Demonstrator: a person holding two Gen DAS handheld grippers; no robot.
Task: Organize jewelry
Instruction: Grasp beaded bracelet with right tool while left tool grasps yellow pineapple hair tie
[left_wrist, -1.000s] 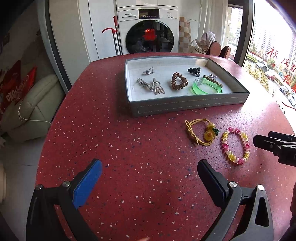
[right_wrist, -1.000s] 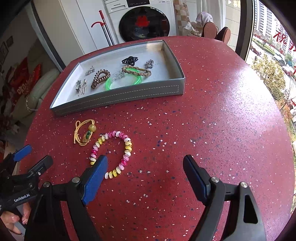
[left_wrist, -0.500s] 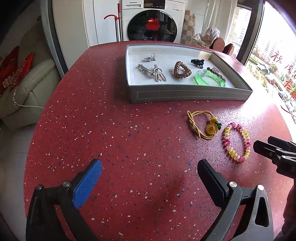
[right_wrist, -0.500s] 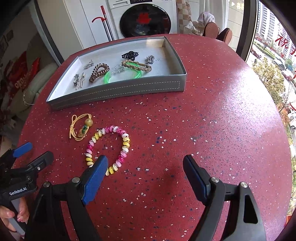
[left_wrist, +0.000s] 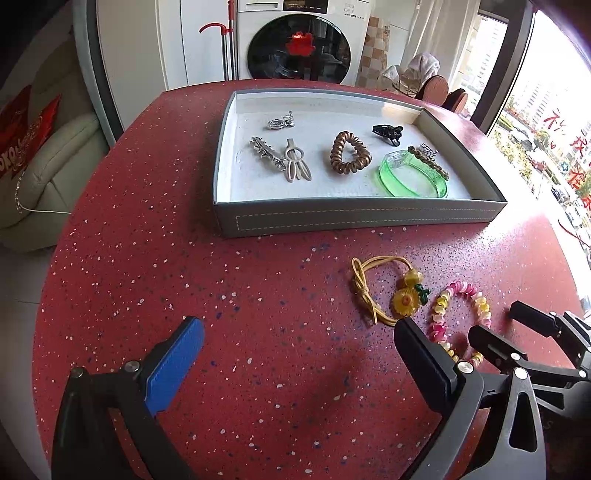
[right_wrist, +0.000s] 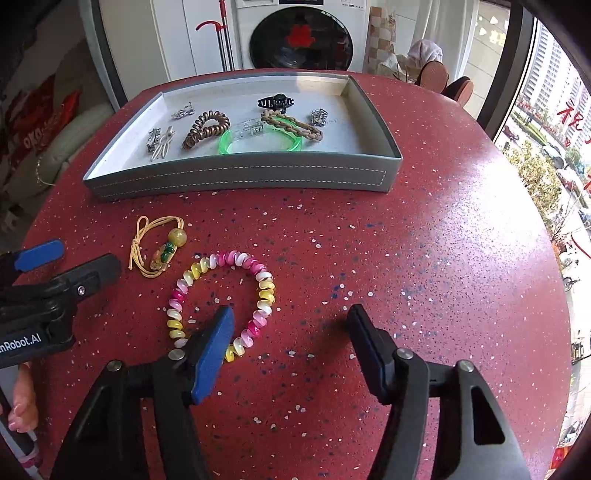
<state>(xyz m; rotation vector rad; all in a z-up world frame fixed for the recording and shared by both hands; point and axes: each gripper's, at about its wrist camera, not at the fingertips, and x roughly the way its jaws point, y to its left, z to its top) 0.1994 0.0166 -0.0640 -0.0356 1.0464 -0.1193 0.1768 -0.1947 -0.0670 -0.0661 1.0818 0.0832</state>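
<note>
Grippers first: right gripper (right_wrist: 291, 325) is spread wide with nothing in it, hanging low over the beaded bracelet (right_wrist: 221, 299), its blue pad (right_wrist: 212, 354) covering the near edge of the loop. Left gripper (left_wrist: 299, 343) is spread apart too, empty, over bare red table (left_wrist: 258, 295). Just beside the beads lies a yellow cord bracelet (right_wrist: 157, 245) with a flower charm. Farther back sits the grey tray (right_wrist: 240, 173), already holding a green bangle (right_wrist: 258, 142), brown spiral hair tie (right_wrist: 205, 127), black claw clip (right_wrist: 275, 102) and silver clips (left_wrist: 280, 157).
</note>
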